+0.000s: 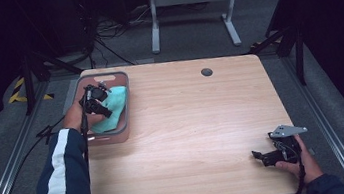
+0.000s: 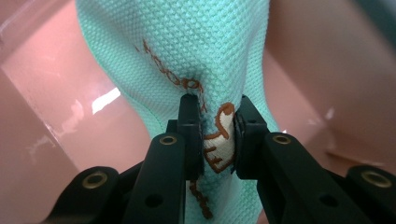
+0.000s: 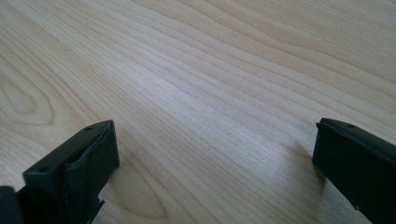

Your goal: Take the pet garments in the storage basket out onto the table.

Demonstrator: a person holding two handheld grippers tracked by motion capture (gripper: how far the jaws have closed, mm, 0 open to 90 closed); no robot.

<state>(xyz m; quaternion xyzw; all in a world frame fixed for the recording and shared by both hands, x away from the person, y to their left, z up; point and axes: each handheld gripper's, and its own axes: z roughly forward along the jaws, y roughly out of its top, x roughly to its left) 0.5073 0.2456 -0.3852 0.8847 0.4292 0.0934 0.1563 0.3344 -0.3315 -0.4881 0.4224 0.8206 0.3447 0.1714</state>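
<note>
The left gripper [image 2: 215,133] pinches a fold of the mint cloth [image 2: 196,51] inside the pink bin [image 1: 123,114] at the table's [image 1: 189,125] far-left edge. Near the right front corner, the right gripper [image 1: 263,155] rests with jaws spread, bare wood between. Brown stitching shows on the cloth in the left gripper view.

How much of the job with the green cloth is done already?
Done: the left hand-held gripper has pinched a fold of the green cloth. In hand: the cloth is gripped inside the pink bin. Left, probably: lifting it out onto the table, where the right hand-held gripper waits open.
</note>
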